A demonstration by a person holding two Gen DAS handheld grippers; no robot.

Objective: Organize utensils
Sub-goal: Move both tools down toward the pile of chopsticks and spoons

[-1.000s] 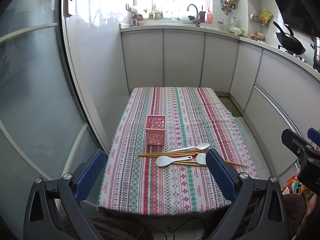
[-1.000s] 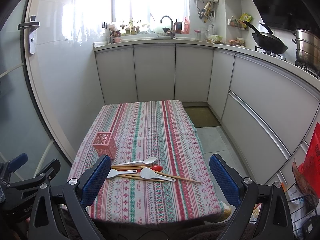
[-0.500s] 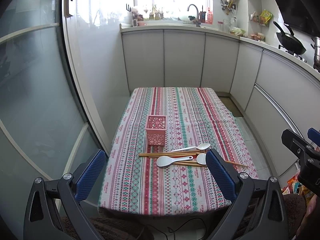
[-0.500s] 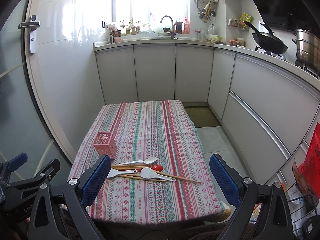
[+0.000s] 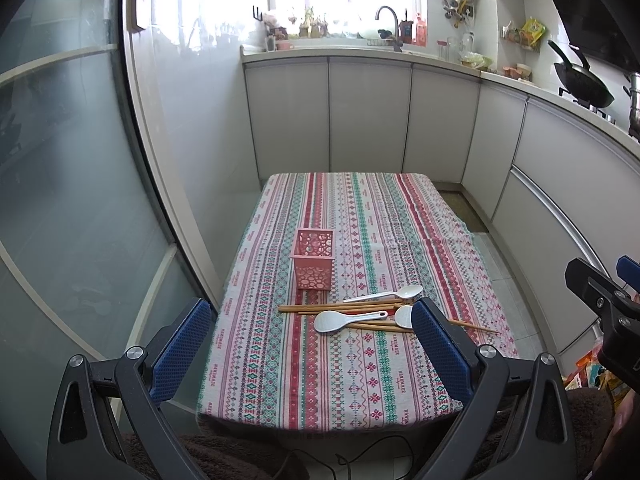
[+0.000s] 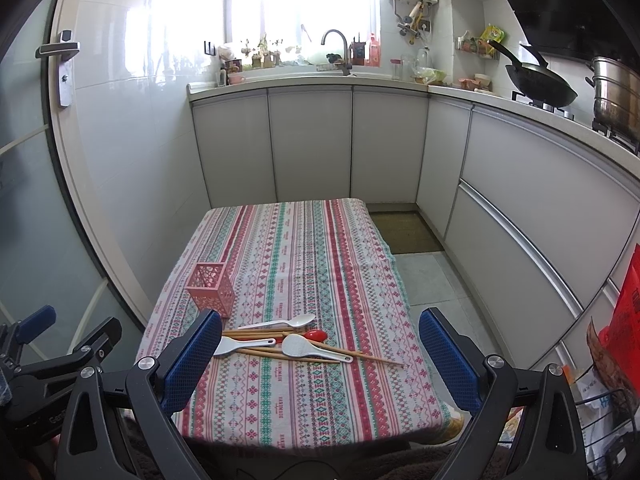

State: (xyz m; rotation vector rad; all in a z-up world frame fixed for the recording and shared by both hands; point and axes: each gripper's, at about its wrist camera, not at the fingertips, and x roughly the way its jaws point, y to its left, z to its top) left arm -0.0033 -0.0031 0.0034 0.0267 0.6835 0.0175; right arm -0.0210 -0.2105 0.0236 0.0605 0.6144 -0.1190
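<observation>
Hovering short of the near edge of the striped patterned tabletop (image 5: 352,380), the left claw (image 5: 312,344) and the right claw (image 6: 320,354) are both held spread wide, with nothing between their blue pads. No utensil has been lifted yet, so the step in hand is judged to be the first reach. It would best be done by one claw alone, brought low over a single handle and closed across its narrow width, away from the crossings, so that the neighbours are not dragged along.

A loose heap is formed near the front of the tabletop by the utensils: three white plastic spoons (image 6: 298,346), several pale wooden chopsticks (image 6: 256,334) lying crosswise under and beside them, and what appears to be a small red spoon (image 6: 316,335), half hidden in the right view. The pink perforated square holder (image 5: 314,258) stands upright just behind the heap, apparently empty, though its inside is poorly seen. The top white spoon is judged the easiest first pick.
</observation>
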